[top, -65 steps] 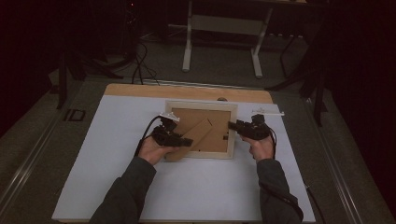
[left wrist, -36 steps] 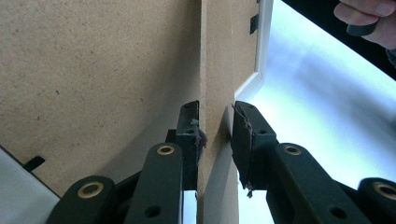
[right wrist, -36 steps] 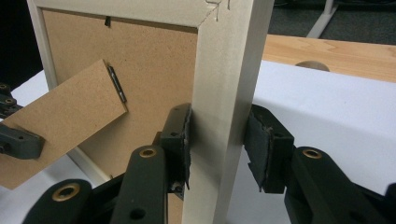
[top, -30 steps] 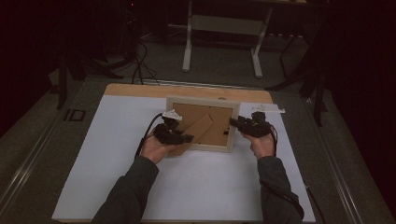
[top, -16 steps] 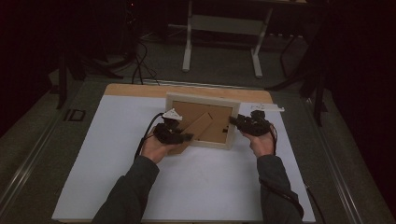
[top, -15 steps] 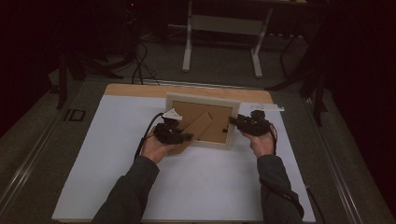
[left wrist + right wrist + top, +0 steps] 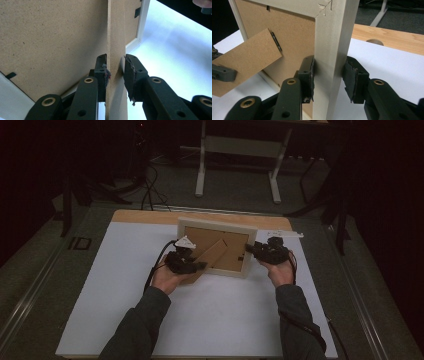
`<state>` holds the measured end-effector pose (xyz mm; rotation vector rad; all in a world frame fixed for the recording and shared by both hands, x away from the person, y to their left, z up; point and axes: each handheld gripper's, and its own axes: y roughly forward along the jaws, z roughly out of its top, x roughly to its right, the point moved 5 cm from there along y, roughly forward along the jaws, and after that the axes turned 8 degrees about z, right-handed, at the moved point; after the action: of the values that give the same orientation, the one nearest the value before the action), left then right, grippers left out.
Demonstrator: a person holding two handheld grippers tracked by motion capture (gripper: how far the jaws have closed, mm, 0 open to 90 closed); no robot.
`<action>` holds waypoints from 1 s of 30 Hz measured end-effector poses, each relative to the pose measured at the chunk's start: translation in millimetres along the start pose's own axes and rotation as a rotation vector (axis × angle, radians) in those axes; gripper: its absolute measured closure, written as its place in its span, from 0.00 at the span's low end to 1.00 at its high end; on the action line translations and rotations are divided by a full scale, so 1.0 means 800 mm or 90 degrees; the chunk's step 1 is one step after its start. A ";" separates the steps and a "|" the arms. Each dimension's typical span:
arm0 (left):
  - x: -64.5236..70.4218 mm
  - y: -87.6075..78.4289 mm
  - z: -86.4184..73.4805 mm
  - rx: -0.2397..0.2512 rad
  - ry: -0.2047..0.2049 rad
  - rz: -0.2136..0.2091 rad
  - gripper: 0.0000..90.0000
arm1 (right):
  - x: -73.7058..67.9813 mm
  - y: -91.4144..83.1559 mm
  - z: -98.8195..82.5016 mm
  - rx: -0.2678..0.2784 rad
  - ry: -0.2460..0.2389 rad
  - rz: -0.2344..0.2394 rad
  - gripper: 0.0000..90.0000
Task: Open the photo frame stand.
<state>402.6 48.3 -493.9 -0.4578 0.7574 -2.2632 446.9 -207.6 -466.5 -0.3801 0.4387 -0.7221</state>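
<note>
Black jaws of the left gripper (image 7: 115,68) straddle the brown fibreboard easel leg (image 7: 116,37) that swings out from the back of the pale wooden picture frame (image 7: 216,246); one pad lies flat on the leg, the other pad looks to stand just off its far face, so I cannot tell whether this grip is truly clenched. The right gripper (image 7: 329,75) brackets the frame's cream side rail (image 7: 332,40), its inner pad pressed on the rail and the outer pad touching or nearly so; it reads as grasping the rail.

The frame stands upright on the white tabletop sheet (image 7: 125,285), back towards the person, with the bare wooden strip of the table (image 7: 145,216) just behind it.

The step in hand appears to be setting the frame up on its leg. To do it well, I would keep the right gripper steady on the rail so the frame neither tips nor slides on the sheet, and swing the leg away from the frame's back with the left gripper in a slow arc about its hinge, without twisting the thin board. Release only once the leg's foot rests on the sheet and the frame leans back on it.

Hard to make out: the hinge beside the small dark clip (image 7: 276,41) on the frame's back, the leg's foot below the jaws, and the frame's front face, which is turned away. The high view is dim, so contact there is unclear.
</note>
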 end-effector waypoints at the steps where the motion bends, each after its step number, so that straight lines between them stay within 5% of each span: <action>1: 0.000 0.000 0.000 0.001 0.001 0.001 0.82 | 0.000 0.000 0.000 0.000 0.000 -0.001 0.69; 30: -0.002 0.005 0.005 0.023 0.025 0.033 0.83 | 0.001 0.003 0.011 -0.005 -0.019 -0.022 0.69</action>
<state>407.8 45.5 -493.7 -0.3740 0.7385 -2.2386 453.1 -204.6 -460.3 -0.4068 0.4076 -0.7474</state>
